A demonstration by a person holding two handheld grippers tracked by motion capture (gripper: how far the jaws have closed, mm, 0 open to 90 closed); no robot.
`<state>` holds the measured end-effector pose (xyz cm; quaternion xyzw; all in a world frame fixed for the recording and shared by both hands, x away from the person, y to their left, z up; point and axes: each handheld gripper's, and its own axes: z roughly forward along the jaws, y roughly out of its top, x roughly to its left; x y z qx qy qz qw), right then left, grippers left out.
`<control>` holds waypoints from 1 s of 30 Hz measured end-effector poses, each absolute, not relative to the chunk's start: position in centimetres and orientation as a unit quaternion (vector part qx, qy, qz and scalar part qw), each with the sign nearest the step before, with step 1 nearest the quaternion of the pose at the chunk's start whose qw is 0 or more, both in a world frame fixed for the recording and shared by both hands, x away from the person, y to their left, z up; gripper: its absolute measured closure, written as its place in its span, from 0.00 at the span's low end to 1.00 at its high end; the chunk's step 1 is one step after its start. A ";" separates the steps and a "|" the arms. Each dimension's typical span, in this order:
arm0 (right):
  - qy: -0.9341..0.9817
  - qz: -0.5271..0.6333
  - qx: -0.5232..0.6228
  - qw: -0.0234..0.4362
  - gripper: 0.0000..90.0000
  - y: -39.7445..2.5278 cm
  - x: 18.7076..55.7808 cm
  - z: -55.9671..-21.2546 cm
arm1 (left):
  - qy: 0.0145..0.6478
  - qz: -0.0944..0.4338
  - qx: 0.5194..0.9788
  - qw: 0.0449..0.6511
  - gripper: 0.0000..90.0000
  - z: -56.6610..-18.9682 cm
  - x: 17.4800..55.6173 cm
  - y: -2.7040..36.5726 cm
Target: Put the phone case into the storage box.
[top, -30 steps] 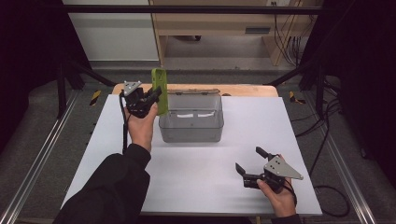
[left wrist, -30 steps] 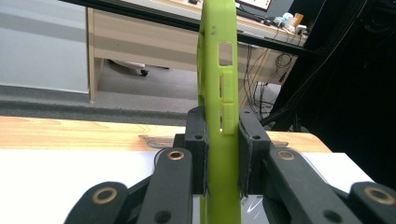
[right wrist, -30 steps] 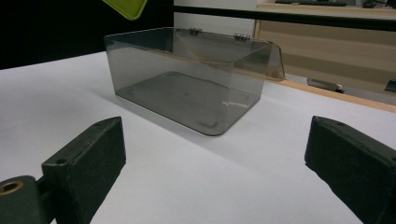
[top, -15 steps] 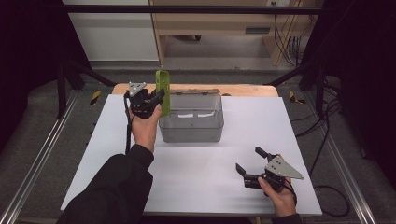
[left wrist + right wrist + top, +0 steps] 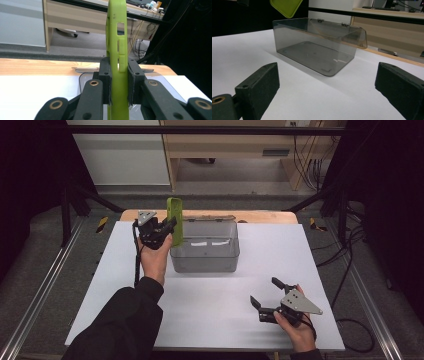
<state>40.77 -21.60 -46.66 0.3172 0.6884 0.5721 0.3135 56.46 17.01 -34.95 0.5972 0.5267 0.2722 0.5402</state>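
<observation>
Your left gripper (image 5: 170, 227) sits in the upper left of the high view, clenched on a lime-green phone case (image 5: 174, 220) that stands upright, its long edge vertical. In the left gripper view the two black pads press the green case (image 5: 117, 65) from either side, the case rising from the bottom of the frame to the top, with cut-outs showing along its narrow edge. The case hangs at the left end of the smoky clear plastic box (image 5: 205, 246), just above its rim, near the middle of the white table (image 5: 120, 285). Your right gripper (image 5: 266, 296) rests low on the table in the lower right of the high view, well apart from the box, jaws spread wide and holding nothing. In its own view the box (image 5: 317, 47) lies ahead, open and empty, hinged lid tipped back.
</observation>
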 end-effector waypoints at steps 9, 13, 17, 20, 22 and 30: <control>0.684 0.580 0.320 0.305 0.06 -21.6 40.7 -46.6 | 0.519 0.295 0.617 0.513 0.85 -35.9 56.4 16.6; 0.686 0.578 0.320 0.305 0.06 -21.6 40.8 -46.6 | 0.508 0.310 0.628 0.501 0.85 -36.2 56.4 16.3; 0.688 0.577 0.320 0.302 0.06 -21.6 40.8 -46.6 | 0.509 0.311 0.630 0.498 0.85 -36.4 56.6 16.1; 0.691 0.575 0.321 0.297 0.06 -21.6 40.8 -46.7 | 0.511 0.314 0.632 0.490 0.85 -36.7 56.7 16.2; 0.691 0.576 0.322 0.296 0.06 -21.5 40.8 -46.7 | 0.515 0.314 0.632 0.488 0.85 -37.0 56.8 16.2; 0.691 0.577 0.322 0.293 0.06 -21.5 40.8 -46.6 | 0.517 0.307 0.640 0.478 0.85 -37.8 57.2 16.1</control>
